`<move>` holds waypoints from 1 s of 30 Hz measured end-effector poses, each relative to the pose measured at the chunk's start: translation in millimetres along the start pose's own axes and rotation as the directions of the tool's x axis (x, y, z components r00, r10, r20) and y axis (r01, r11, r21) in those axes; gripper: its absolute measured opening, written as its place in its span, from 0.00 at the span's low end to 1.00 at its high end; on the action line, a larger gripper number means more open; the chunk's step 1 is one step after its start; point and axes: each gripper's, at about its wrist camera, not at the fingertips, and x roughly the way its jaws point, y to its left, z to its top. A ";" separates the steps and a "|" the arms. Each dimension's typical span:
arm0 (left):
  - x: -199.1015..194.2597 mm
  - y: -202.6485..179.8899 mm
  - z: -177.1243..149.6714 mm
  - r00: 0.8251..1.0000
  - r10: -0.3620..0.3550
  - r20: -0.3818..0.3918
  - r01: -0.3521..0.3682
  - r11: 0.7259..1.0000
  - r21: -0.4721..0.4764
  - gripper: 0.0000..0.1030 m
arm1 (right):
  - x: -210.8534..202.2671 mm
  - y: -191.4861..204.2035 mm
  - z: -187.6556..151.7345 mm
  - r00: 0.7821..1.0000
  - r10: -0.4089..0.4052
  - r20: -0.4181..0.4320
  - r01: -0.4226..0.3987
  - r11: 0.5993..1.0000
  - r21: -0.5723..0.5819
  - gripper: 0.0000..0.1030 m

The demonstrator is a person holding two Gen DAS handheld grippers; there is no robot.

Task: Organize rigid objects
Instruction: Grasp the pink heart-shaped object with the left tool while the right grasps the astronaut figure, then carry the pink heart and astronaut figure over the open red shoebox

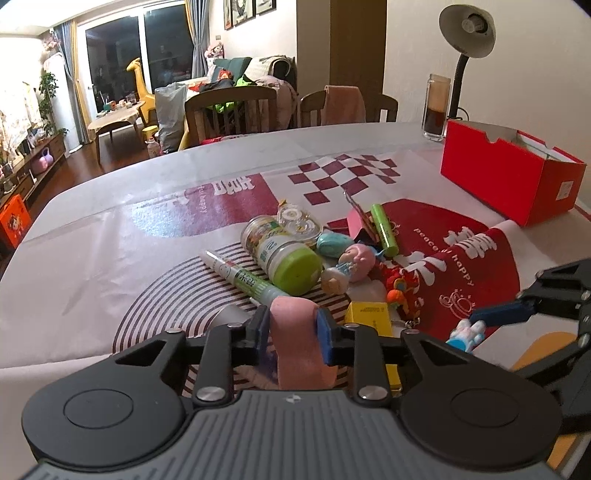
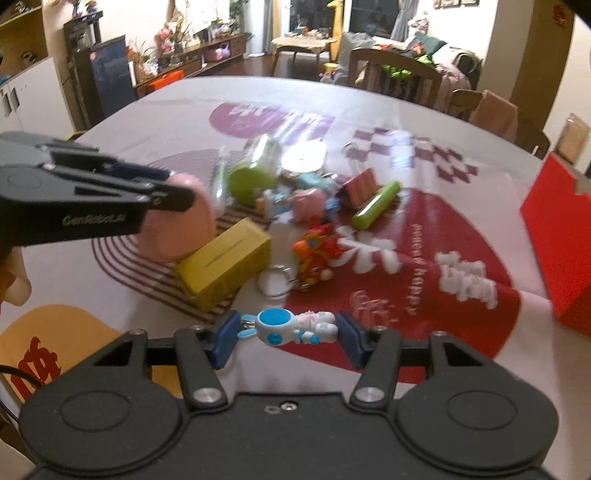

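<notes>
My left gripper is shut on a pink round disc, which stands on edge between the blue pads. In the right wrist view the left gripper clamps that disc beside a yellow box. My right gripper is shut on a small white-and-blue rabbit astronaut figure, held lying sideways just above the cloth. In the left wrist view the right gripper comes in from the right with the figure. An open red box stands at the far right.
A loose pile lies mid-table: green-lidded jar, white marker, green tube, pink doll, teal case, red-orange keychain, pink clip. A glass and lamp stand behind the box. Chairs line the far edge.
</notes>
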 end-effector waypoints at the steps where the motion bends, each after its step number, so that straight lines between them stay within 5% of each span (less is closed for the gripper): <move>1: -1.0 -0.8 0.8 1.000 -0.003 0.004 0.003 1.000 0.002 0.24 | -4.7 -5.5 0.4 1.000 -0.003 0.009 0.003 1.000 0.008 0.55; 18: -25.3 -29.5 42.7 0.997 0.004 0.075 0.000 0.999 -0.043 0.24 | -74.3 -113.5 29.1 0.987 -0.038 0.154 0.022 0.994 0.106 0.55; 30: -15.7 -105.4 132.6 0.975 -0.160 0.153 0.159 0.987 0.020 0.24 | -99.9 -217.1 54.6 0.959 -0.164 0.230 0.133 0.980 0.146 0.55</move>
